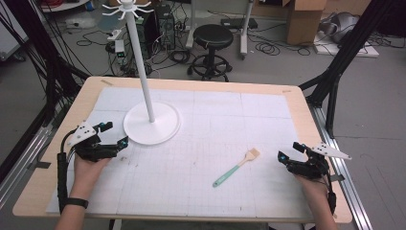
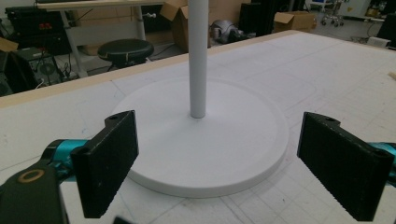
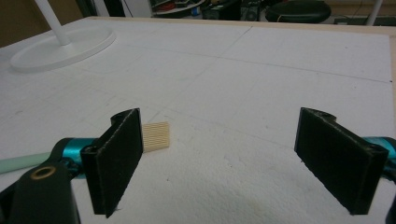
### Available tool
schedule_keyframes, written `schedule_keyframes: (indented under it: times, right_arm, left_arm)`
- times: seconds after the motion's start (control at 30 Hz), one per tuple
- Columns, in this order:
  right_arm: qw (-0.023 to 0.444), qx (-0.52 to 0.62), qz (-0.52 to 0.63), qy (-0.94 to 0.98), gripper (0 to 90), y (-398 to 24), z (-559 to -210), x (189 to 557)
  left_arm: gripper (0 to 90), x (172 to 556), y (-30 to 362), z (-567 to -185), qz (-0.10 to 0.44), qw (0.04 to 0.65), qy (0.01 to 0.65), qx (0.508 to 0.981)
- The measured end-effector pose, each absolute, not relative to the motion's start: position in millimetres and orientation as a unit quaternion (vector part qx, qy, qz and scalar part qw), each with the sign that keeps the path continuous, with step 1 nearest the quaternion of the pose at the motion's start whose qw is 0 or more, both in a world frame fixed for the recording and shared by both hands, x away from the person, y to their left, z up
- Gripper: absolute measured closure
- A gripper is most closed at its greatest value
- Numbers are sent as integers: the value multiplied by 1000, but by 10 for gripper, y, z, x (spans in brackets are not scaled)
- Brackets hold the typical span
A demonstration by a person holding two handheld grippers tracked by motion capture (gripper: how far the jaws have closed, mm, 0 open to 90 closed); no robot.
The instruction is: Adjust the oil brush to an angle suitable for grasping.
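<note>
Brush (image 1: 236, 168) lies flat on the worktop (image 1: 268, 129), untouched, bristle head just ahead of the right gripper (image 1: 287, 152) and left of its gap.

Right jaws stand fully open, empty; left gripper (image 1: 115, 134) likewise wide and empty, the white stand (image 2: 205, 140) base ahead between its jaws. Judgement: shift the right jaws across until the handle is centred between the pads, lower square to the worktop, then close.

black ribbed jaws, teal joints, a black wristband (image 1: 76, 202)
</note>
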State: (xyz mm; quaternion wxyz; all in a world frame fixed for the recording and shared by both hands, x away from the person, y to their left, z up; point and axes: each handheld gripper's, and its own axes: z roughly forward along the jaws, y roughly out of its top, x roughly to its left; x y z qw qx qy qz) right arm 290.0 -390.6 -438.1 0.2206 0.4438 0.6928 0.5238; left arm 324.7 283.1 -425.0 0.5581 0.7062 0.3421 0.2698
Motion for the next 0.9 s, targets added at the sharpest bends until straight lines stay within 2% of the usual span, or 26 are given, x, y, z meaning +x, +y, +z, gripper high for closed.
schedule_keyframes:
  times: [0.9]
  right_arm:
    - [218, 438, 530, 693, 150, -3919, -4379, 2910]
  left_arm:
    - [128, 3235, 2850, -4232, 268, 566, 341, 701]
